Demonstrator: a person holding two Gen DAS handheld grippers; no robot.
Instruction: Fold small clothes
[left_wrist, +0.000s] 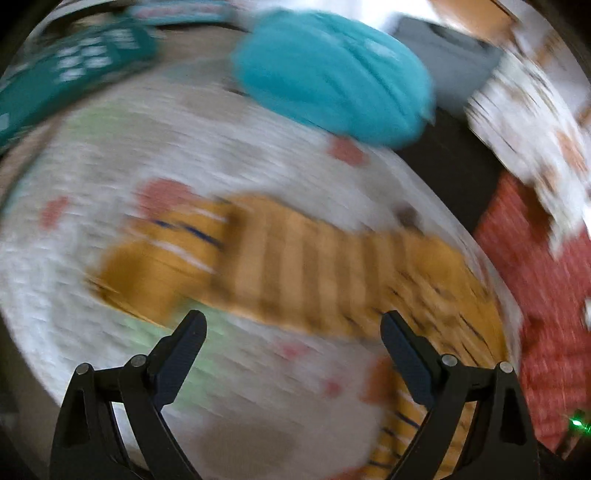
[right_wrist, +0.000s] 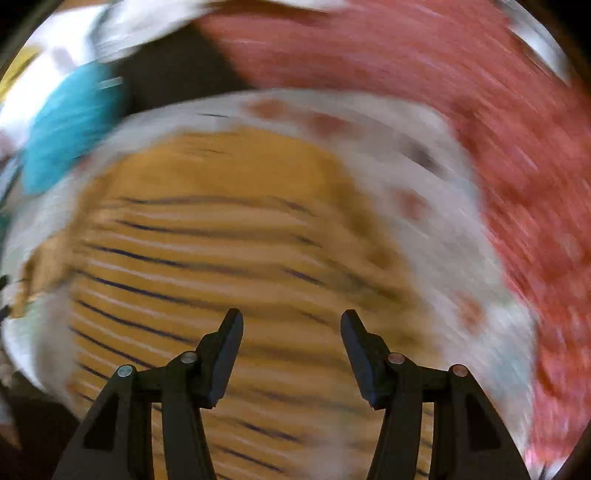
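Both tongs, left (left_wrist: 291, 325) and right (right_wrist: 291, 321), hang open and empty over the striped orange garment (right_wrist: 221, 240), laid flat on the patterned white cloth (left_wrist: 92, 221) for folding.

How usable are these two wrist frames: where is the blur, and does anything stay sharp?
Left wrist view: heavy motion smear over the striped orange garment and turquoise garment; only the open left gripper is crisp. Right wrist view: curved streaks across the same orange garment and red cloth; right gripper sharp, open.
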